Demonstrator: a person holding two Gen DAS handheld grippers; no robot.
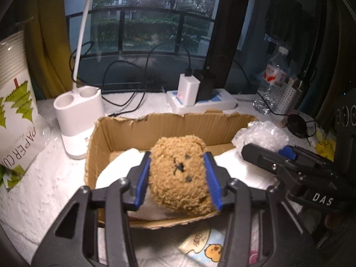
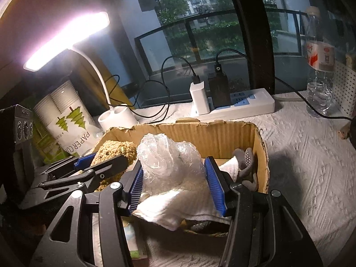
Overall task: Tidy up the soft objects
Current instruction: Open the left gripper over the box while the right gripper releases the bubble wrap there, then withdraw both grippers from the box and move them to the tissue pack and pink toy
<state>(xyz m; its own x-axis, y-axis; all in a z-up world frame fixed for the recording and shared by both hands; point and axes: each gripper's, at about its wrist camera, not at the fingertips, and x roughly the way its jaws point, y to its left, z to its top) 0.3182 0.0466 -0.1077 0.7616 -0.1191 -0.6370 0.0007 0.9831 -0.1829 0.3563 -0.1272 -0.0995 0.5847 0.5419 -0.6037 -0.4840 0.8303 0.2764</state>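
Your left gripper (image 1: 176,179) clamps the brown plush bear (image 1: 179,175) over the cardboard box (image 1: 155,124); your right gripper (image 2: 173,185) pinches crumpled bubble wrap (image 2: 169,162) above its white towel (image 2: 178,209). You seem to be at the drop: lower, release inside. A grey glove (image 2: 245,166) fills the far-right corner; the lamp base (image 1: 77,113) stands left.

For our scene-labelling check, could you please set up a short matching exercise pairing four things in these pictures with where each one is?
Things:
1. brown plush bear
2. bubble wrap
3. white towel
4. water bottle

Places:
A. lying in the cardboard box
B. standing on the table beyond the box
C. between the left gripper's blue pads
D. between the right gripper's blue pads

Pairs: 1-C, 2-D, 3-A, 4-B
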